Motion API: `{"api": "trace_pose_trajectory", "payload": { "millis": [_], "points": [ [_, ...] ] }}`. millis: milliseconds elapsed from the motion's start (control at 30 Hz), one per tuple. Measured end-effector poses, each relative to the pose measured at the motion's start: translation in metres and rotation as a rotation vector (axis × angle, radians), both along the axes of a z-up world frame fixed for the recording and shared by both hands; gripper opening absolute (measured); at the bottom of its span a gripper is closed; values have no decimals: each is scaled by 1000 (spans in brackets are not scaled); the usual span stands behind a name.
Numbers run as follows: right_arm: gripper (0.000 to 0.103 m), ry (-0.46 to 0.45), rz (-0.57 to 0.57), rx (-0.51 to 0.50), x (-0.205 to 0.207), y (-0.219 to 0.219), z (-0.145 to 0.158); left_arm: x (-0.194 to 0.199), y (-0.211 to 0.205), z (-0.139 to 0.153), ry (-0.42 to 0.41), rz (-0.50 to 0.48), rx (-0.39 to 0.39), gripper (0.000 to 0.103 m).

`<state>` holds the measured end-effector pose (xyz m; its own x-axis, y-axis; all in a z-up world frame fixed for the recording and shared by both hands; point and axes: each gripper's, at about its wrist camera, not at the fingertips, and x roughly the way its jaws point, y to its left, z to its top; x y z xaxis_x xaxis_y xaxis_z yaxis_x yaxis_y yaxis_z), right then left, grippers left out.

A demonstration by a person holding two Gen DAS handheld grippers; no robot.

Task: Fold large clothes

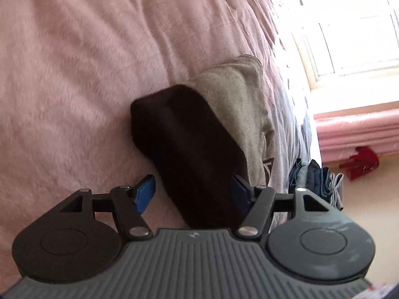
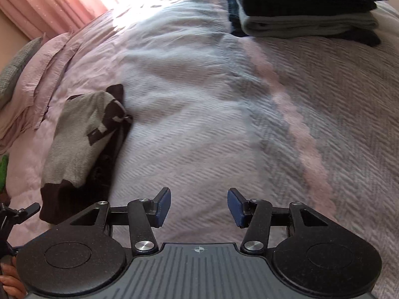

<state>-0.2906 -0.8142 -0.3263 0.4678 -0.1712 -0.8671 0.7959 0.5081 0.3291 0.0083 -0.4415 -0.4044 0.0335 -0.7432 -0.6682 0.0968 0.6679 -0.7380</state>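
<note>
Two hand-held grippers, left (image 1: 193,194) and right (image 2: 198,206), both spread, empty. Folded brown-grey sweater (image 1: 189,134) on bed (image 1: 74,74): soft, limp, light; pinch its thick folded edge.

The folded garment (image 1: 199,144) — dark brown with a grey-beige panel — lies in a compact bundle on the bed.

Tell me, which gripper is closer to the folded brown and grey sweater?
Left. The left gripper is open right over the sweater; the right gripper is open beside it, over bare blanket.
</note>
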Motion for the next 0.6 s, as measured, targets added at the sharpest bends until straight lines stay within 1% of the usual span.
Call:
{"api": "trace_pose_trajectory", "payload": {
  "millis": [67, 100, 133, 200, 300, 367, 433, 467, 500, 567, 600],
  "points": [
    [48, 4, -20, -5, -11, -7, 1, -12, -2, -13, 5, 59, -37, 65],
    [48, 4, -28, -9, -16, -11, 2, -17, -3, -17, -9, 91, -67, 66],
    [48, 4, -32, -14, -19, -15, 3, -22, -5, -19, -31, 105, -75, 66],
    [48, 10, -39, -22, -25, -20, 3, -30, -14, -23, -90, 110, -73, 66],
    [48, -1, -43, -27, -27, -24, 5, -41, -23, -25, -157, 110, -52, 66],
    [48, -5, -37, -26, -26, -24, 4, -42, -29, -26, -169, 108, -52, 64],
    [48, -1, -26, -30, -23, -24, 1, -33, -35, -28, -145, 112, -70, 21],
    [48, 5, -19, -37, -22, -24, 0, -28, -38, -27, -147, 101, -66, 17],
    [48, 13, -14, -47, -22, -25, 0, -24, -40, -21, -166, 74, -47, 14],
    [48, 26, -5, -71, -22, -29, 1, -16, -41, -4, -230, -14, -4, 13],
    [48, 30, -4, -81, -24, -34, 2, -11, -39, 6, -249, -55, 12, 13]
  ]
}}
